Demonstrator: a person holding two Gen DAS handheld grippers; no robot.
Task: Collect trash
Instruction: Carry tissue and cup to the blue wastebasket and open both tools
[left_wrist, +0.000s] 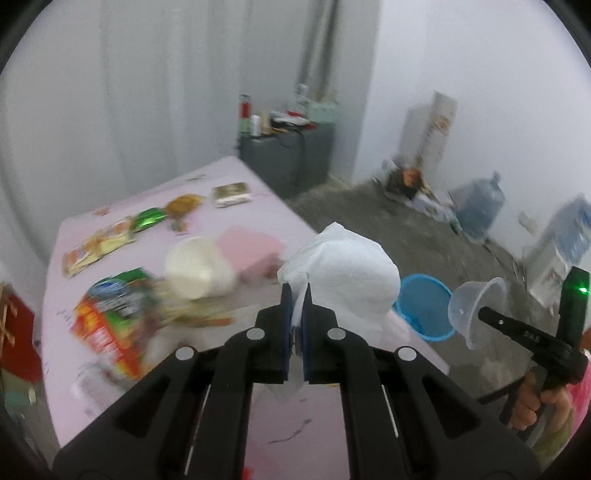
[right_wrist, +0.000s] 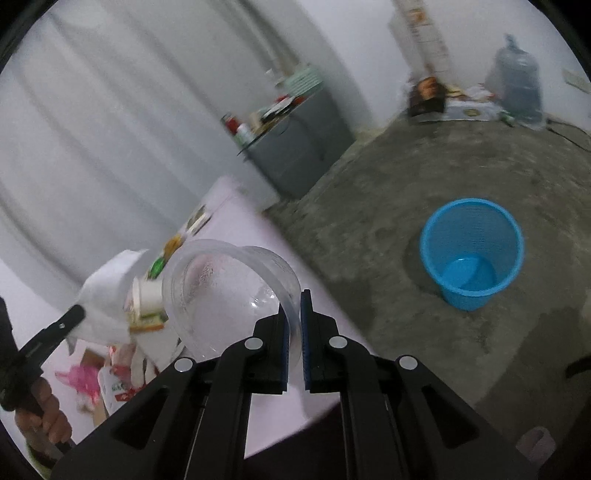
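Here the left gripper (left_wrist: 296, 314) has its fingers pinching a crumpled white tissue (left_wrist: 343, 269), which it holds up above the near right edge of the pink worktop (left_wrist: 258, 199). The right gripper (right_wrist: 295, 332) has its fingers pinching the rim of a clear plastic cup (right_wrist: 221, 295), lifted off the worktop and tipped on its side with the mouth facing left. On the concrete floor to the right of the worktop stands a blue mesh bin (right_wrist: 472, 254), well apart from both grippers. Farther left on the worktop lie a white paper cup (left_wrist: 195, 273) on its side, a pink block (left_wrist: 255, 251) just beside it, a red and green snack bag (left_wrist: 110, 321) nearer, and several wrappers toward the far edge, among them a green foil one (left_wrist: 149, 218).
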